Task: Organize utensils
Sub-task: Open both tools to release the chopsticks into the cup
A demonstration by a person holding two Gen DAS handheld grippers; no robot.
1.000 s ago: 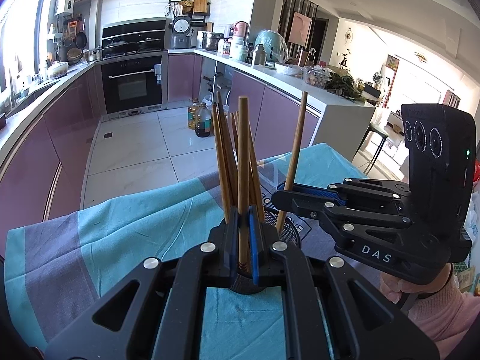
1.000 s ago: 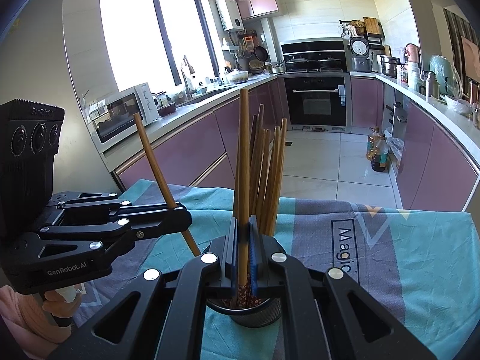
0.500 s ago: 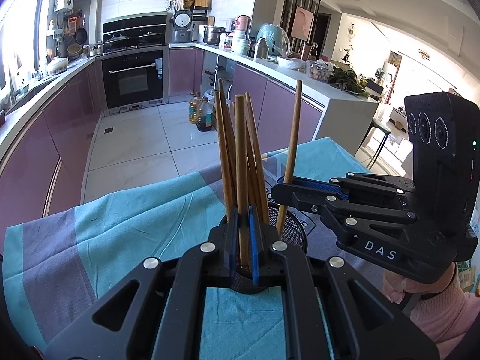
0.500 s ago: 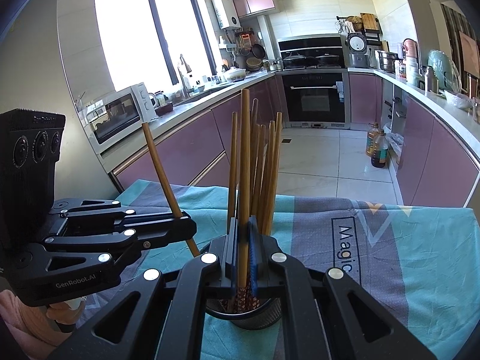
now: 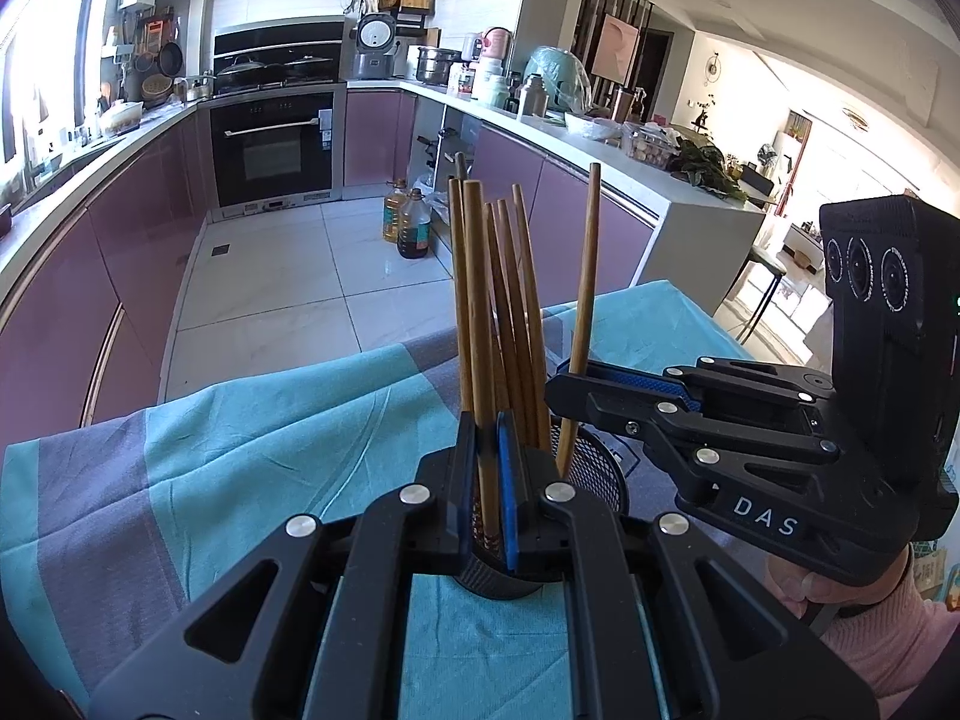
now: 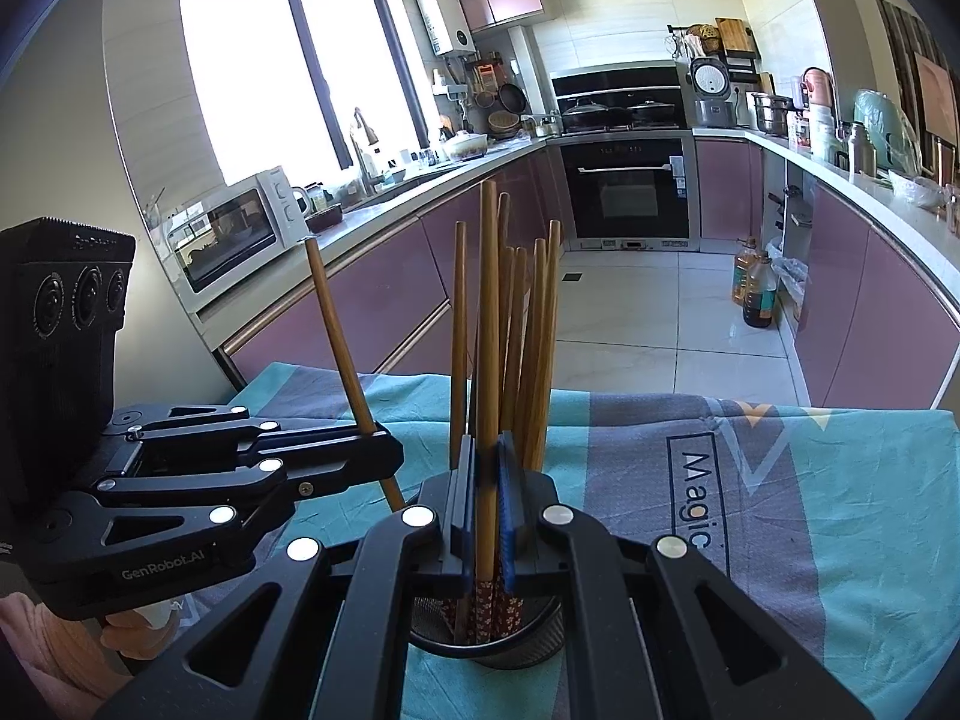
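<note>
Two handheld grippers are held level over a black mesh holder (image 5: 591,468) of chopsticks on a teal tablecloth (image 5: 252,438). One chopstick (image 5: 480,360) is clamped upright by the left gripper (image 5: 487,468); another chopstick (image 6: 487,372) is clamped by the right gripper (image 6: 487,504), near the holder's rim.

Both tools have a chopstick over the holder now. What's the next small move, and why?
Probably open both tools. The left tool and right tool each grip a chopstick whose lower end already sits inside the mesh holder with the other chopsticks.
</note>
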